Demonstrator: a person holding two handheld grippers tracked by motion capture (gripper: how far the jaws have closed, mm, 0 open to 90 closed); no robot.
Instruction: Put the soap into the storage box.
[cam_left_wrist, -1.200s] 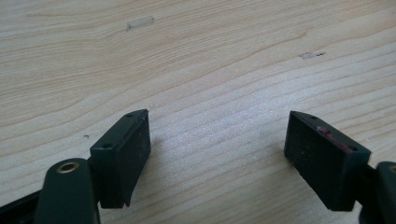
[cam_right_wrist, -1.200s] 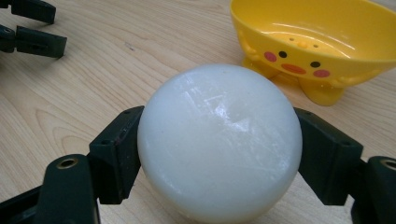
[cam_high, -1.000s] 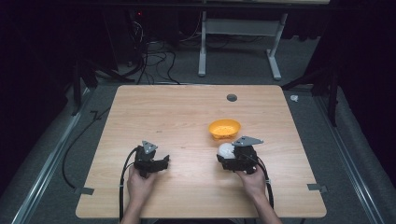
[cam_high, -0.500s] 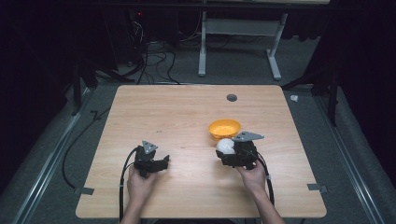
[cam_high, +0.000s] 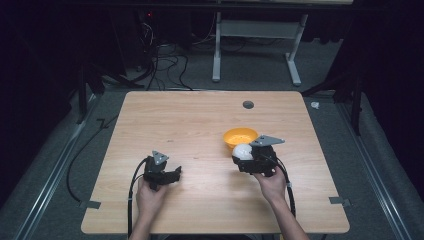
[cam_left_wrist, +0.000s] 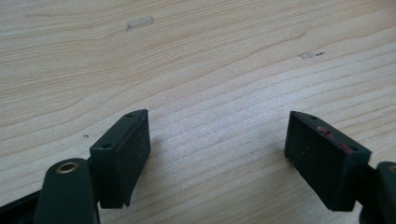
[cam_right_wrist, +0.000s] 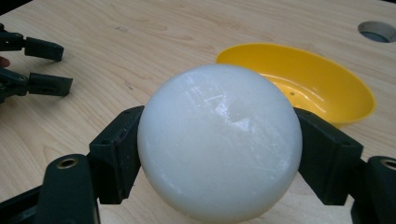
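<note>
From the high view, the right gripper sits at about five o'clock on the table, forearm coming up from the near edge, jaws pointing to nine o'clock and clamped on a white ball. The ball is just at the near rim of the yellow bowl, possibly touching it; hard to say from up here. The left gripper rests low at seven o'clock, jaws spread, well apart from the ball. Bare wood runs across the far half, with a round hole at one o'clock; dark floor and cables lie beyond.

Left gripper view: jaws wide apart over bare wood grain.

Right gripper view: the ball is gripped between both pads, the bowl behind at one o'clock, the left gripper off at ten o'clock.
</note>
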